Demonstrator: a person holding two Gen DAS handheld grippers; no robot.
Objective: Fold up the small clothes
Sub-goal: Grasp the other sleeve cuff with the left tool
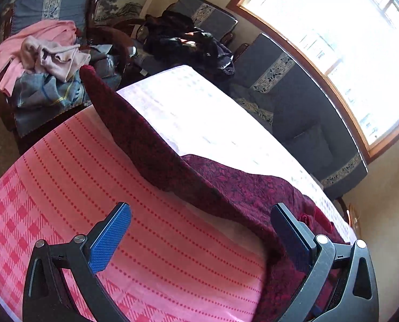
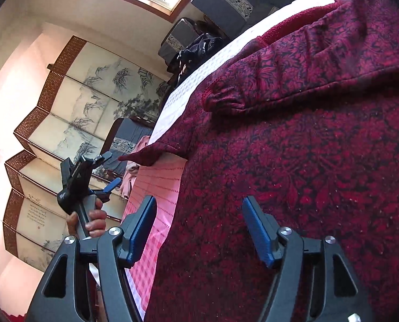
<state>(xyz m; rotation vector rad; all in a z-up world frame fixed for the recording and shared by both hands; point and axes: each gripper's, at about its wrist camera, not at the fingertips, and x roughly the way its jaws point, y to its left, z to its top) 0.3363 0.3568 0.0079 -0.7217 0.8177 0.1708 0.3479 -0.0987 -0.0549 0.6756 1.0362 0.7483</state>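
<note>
Dark red floral-patterned fleece garment [image 2: 307,147] lies spread on pink checked tablecloth [image 1: 65,174]. I see both tongs gaping, nothing gripped: left gripper [image 1: 202,230], right gripper [image 2: 199,228]. Fabric looks soft, thick, floppy, fairly light; I'd pinch hem or sleeve cuff [image 2: 221,99].

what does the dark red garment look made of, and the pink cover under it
Dark red garment: looks like thick, matte knit or fleece with a woven-in floral pattern; fuzzy surface with lint specks. Pink cover: seems a soft, matte, towel-like cloth with dotted stripes and checks; exact fibre unclear.
</note>
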